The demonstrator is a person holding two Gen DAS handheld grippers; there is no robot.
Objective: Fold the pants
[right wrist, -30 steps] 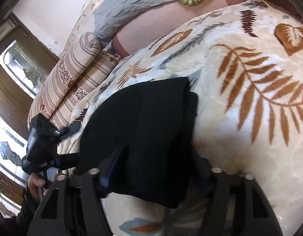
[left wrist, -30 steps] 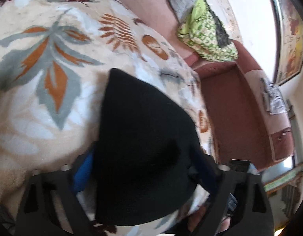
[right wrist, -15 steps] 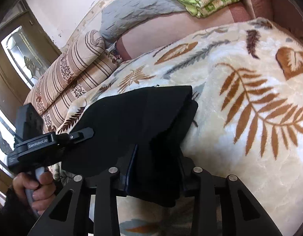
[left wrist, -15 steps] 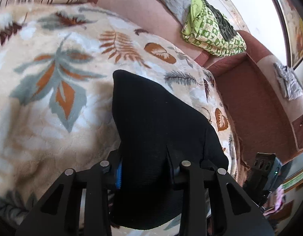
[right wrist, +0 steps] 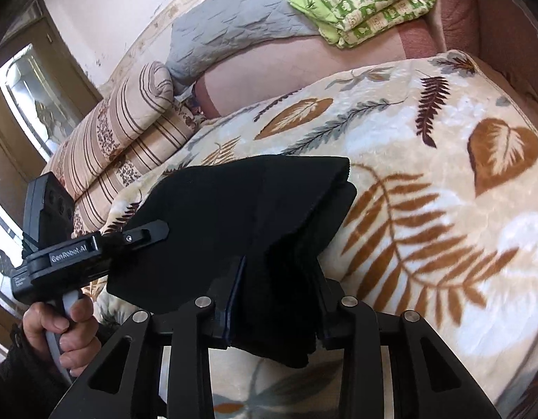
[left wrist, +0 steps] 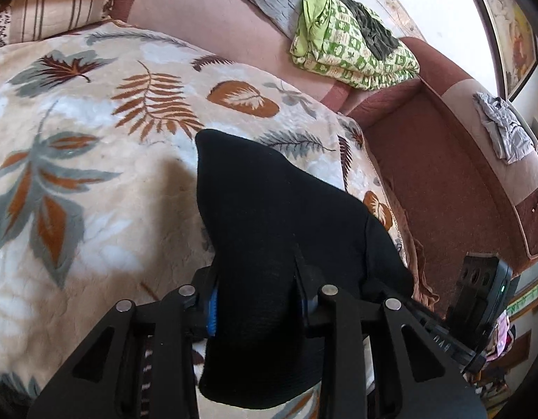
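Tool (left wrist: 258, 300) tips buried in pants (left wrist: 269, 216)

leaf-print blanket (left wrist: 94, 160) – green quilt (left wrist: 349, 52), striped cushions (right wrist: 129, 146) behind.

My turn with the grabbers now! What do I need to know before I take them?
Left hand-held gripper: shut on the near edge of the black pants.
Right hand-held gripper: shut on a bunched stack of layers at the same near edge.
The jaws of both have just been closing onto the cloth.
Pants: already folded into a thick bundle, near end lifted, far end resting on the leaf-print blanket.
Done: earlier folds and both grips.
Left: probably carry the held edge over to the far end, lay it flat, let go.
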